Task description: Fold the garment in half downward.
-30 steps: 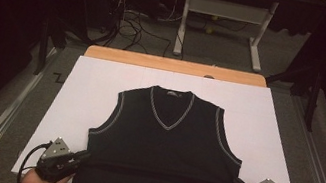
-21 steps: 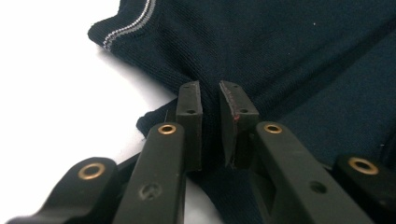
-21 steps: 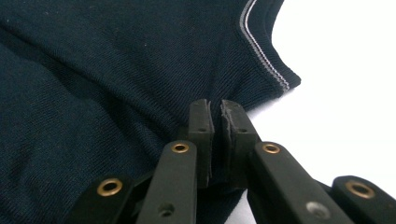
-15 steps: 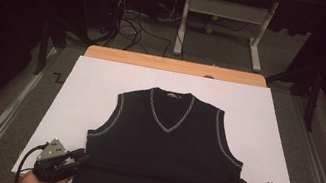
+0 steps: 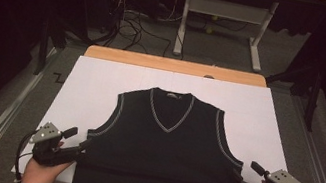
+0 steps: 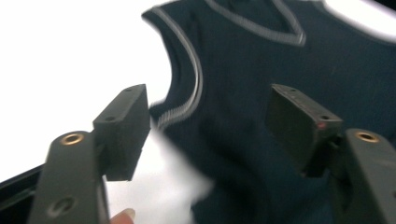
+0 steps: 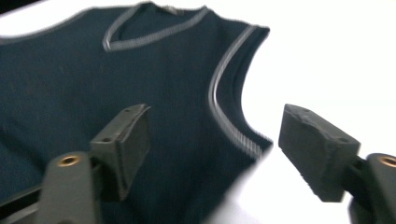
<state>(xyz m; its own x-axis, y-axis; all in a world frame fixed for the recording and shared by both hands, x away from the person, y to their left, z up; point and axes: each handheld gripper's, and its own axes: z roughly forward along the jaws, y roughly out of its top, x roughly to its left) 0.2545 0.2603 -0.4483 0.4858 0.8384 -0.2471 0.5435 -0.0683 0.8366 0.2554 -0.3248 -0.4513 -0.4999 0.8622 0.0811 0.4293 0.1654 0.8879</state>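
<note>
Jaws stand apart on both tools: the left hand-held gripper [image 5: 83, 146] and the right hand-held gripper [image 5: 241, 178] have each just been opening, and their pads press on nothing now. In the left gripper view the dark fabric lies between and beyond the two black jaws, loose and ungripped; the right gripper view shows the same at the other side. Each tool sits at a lower side edge of a black sleeveless sweater [image 5: 163, 147], just below its armholes. The sweater lies flat, face up, on the white sheet [image 5: 96, 85] covering the table [image 5: 175, 66], its grey-trimmed V-neck [image 5: 168, 118] pointing away from the person and its hem at the near edge, apparently draping over it. Behind the table, cables [image 5: 128, 19] trail across the floor beside a metal stand [image 5: 221, 20]. The step in hand looks like a release after spreading the garment out. A next move, likely a fold, would call for fresh grips on the fabric at matching points on both sides, taken evenly so the sweater stays square.
</note>
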